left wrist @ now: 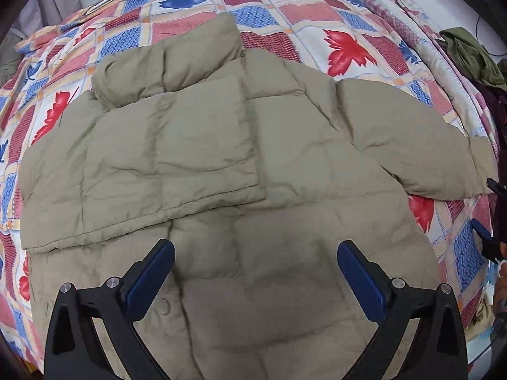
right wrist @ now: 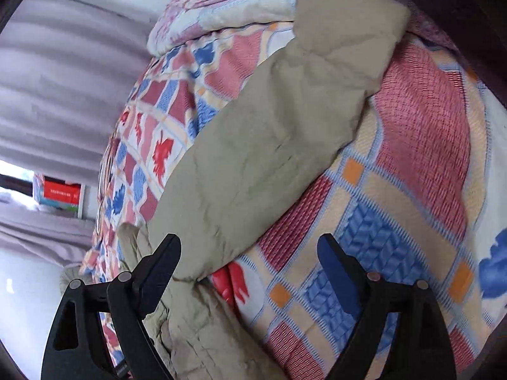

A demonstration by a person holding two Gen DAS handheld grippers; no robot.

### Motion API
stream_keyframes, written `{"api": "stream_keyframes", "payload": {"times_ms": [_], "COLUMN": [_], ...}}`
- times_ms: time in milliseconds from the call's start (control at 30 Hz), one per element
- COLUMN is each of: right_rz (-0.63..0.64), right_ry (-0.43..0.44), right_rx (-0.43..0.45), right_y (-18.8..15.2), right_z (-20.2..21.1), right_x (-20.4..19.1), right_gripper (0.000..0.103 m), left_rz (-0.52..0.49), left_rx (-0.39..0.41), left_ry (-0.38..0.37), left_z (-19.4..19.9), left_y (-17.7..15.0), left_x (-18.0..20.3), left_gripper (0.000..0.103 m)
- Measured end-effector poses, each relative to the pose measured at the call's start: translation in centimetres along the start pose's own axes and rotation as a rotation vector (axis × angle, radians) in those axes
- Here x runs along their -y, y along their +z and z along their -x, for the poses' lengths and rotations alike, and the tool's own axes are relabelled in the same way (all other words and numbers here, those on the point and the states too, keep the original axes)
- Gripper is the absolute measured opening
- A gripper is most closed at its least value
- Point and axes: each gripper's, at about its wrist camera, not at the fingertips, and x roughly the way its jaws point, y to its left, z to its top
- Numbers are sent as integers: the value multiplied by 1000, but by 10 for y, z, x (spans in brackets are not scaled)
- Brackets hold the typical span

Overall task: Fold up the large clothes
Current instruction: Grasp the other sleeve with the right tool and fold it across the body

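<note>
Khaki quilted puffer jacket (left wrist: 221, 158), lying flat on a patchwork leaf-print bedspread (left wrist: 285, 15). Puffy stitched squares, a bit wrinkled all over. Stand-up collar (left wrist: 168, 60) at the far end. One sleeve (left wrist: 142, 158) already folded in across the body, cuff end reaching about the middle of the chest. Other sleeve (right wrist: 285, 110) stretched straight out to the side over the bedspread, cuff far from the body. Round snap button (left wrist: 164, 305) showing near the hem.
</note>
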Motion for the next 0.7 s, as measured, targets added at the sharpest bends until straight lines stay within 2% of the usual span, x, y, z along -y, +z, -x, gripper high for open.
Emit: {"api": "stream_keyframes", "payload": {"times_ms": [133, 300, 500, 567, 633, 667, 700], "right_rz": [-145, -265, -388, -424, -463, -486, -496], "right_ry": [30, 76, 167, 195, 229, 252, 261], "right_rx": [-33, 16, 37, 20, -10, -28, -33], "right_y": [34, 70, 100, 106, 109, 110, 109], "right_z": [-12, -23, -43, -49, -57, -62, -64], "right_x": [35, 60, 74, 76, 78, 79, 78], "right_gripper": [90, 90, 89, 76, 33, 24, 11], "left_rz": [-9, -31, 0, 12, 20, 24, 27], "left_rx": [-9, -2, -14, -11, -2, 5, 12], "left_ry": [-16, 5, 3, 5, 11, 16, 23], "left_z": [-2, -8, -14, -13, -10, -8, -6], "left_y": [2, 4, 6, 7, 8, 8, 9], "left_x": [25, 42, 41, 37, 31, 27, 23], "left_gripper": [103, 103, 103, 103, 103, 103, 103]}}
